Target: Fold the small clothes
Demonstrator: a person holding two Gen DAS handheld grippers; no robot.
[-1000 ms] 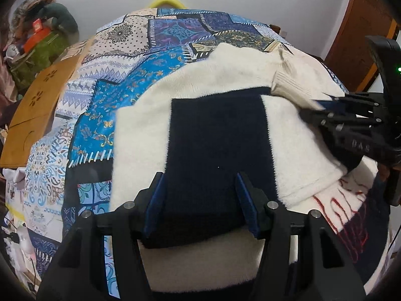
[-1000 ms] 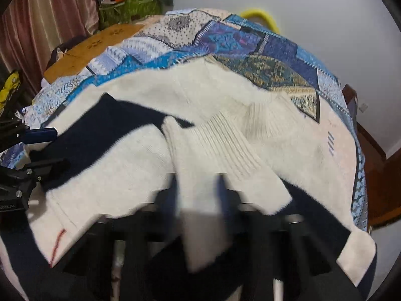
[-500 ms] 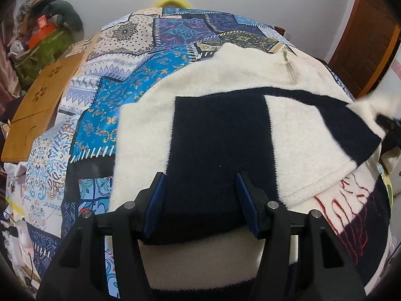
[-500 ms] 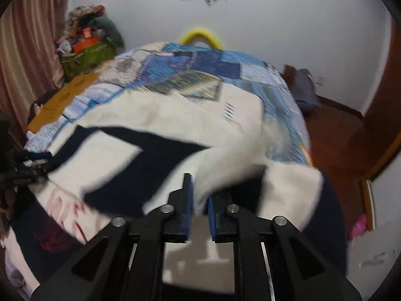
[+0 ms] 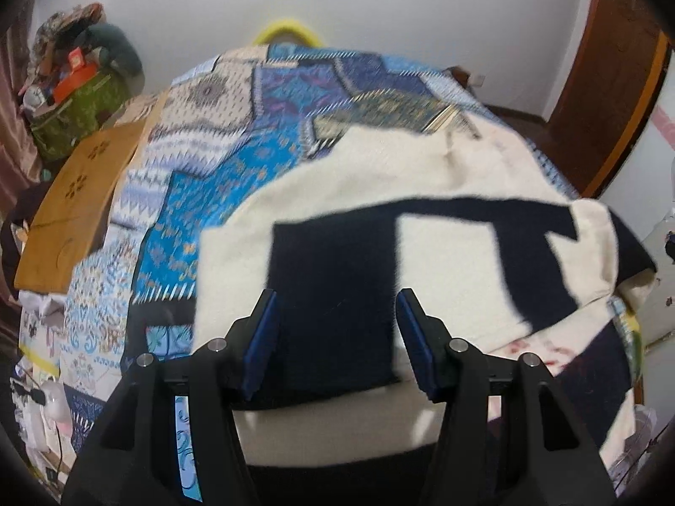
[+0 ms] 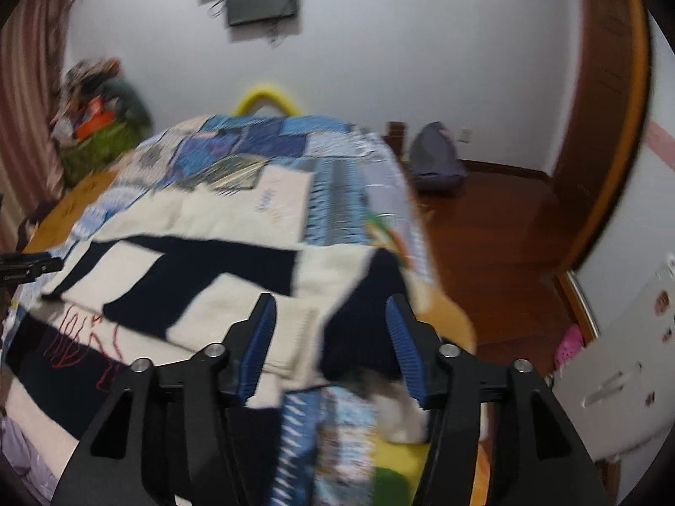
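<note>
The cream and navy knitted sweater (image 5: 443,211) lies spread flat on the bed's blue patchwork quilt (image 5: 219,160). The left hand-held gripper (image 5: 335,329) hovers over the sweater's navy panel, jaws wide, holding nothing. The right hand-held gripper (image 6: 331,337) stands wide above the sweater's sleeve edge (image 6: 295,320), toward 3 o'clock of the bed.
</note>
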